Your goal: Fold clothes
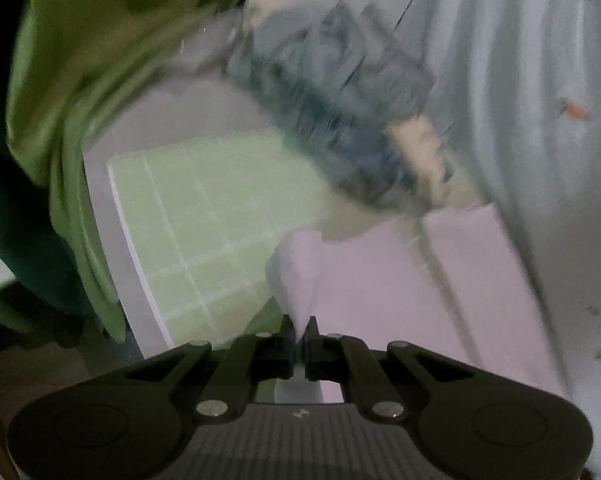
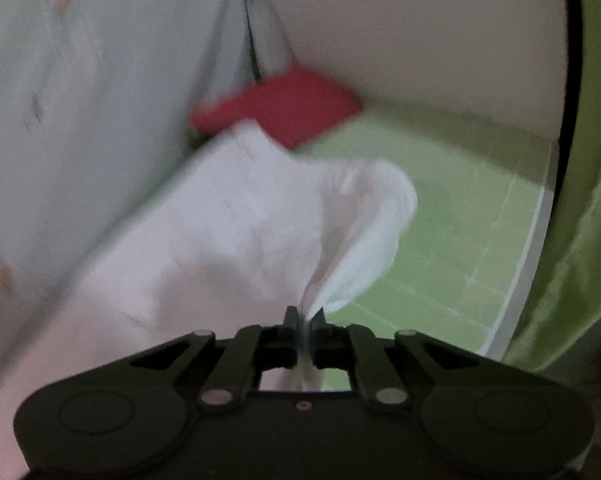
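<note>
A pale pink-white garment [image 1: 380, 280] lies over the green gridded mat [image 1: 204, 216]. My left gripper [image 1: 299, 330] is shut on a pinched fold of it. In the right wrist view the same garment [image 2: 236, 236] spreads left and ahead. My right gripper [image 2: 303, 317] is shut on another fold of it, lifted off the mat [image 2: 440, 240]. Both views are blurred by motion.
A heap of grey-blue clothes [image 1: 332, 92] sits at the far side of the mat. A folded red garment [image 2: 280, 104] lies beyond the pale one. A light patterned curtain [image 2: 80, 100] hangs close by. A person in a green top [image 1: 80, 80] stands at the table edge.
</note>
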Demonstrator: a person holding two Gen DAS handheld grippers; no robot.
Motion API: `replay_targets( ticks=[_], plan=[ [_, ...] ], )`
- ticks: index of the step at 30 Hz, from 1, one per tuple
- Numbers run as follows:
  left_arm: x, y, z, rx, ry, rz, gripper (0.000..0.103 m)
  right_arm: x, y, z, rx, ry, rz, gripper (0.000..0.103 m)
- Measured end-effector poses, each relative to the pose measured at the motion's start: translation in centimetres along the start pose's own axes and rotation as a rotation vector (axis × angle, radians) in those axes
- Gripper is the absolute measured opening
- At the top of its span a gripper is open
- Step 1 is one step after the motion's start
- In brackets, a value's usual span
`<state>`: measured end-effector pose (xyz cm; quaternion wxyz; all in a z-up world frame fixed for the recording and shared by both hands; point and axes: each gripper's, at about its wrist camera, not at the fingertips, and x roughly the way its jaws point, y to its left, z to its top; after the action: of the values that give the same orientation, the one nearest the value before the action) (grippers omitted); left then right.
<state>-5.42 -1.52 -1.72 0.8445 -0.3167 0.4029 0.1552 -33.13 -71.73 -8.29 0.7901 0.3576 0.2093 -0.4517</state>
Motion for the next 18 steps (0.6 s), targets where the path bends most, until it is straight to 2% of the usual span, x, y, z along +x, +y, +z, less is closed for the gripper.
replay_targets(
  ticks=[2,3,5,6,8,11,18],
  plan=[
    [-3.3,-2.5,1.4,0.047,-0.084,-0.09,0.004,-2.6,1.6,1.7,-0.039,-0.078,0.046,0.006],
    [-3.9,-3.7,1.9,0.078,-0.114,-0.108,0.004,-3.8,2.6,2.6,-0.073,-0.122,0.067,0.006],
    [-3.1,-5.7,2.2,0.12,-0.148,-0.112,0.005,-4.3,4.7,3.2,-0.18,-0.204,0.08,0.006],
    [-1.9,-6.2,2.0,0.119,-0.14,-0.094,0.004,-3.7,5.6,3.1,-0.234,-0.231,0.073,0.006],
    [0.5,-7.0,1.6,0.095,-0.106,-0.061,0.004,-0.8,6.4,2.6,-0.254,-0.197,0.03,0.006],
    [2.6,-7.6,0.9,0.057,-0.064,-0.078,0.004,1.8,6.4,2.4,-0.174,-0.143,0.027,0.006],
    [7.1,-11.9,1.6,0.127,-0.048,-0.059,0.004,4.7,6.9,3.7,-0.143,-0.118,0.038,0.006]
  ],
)
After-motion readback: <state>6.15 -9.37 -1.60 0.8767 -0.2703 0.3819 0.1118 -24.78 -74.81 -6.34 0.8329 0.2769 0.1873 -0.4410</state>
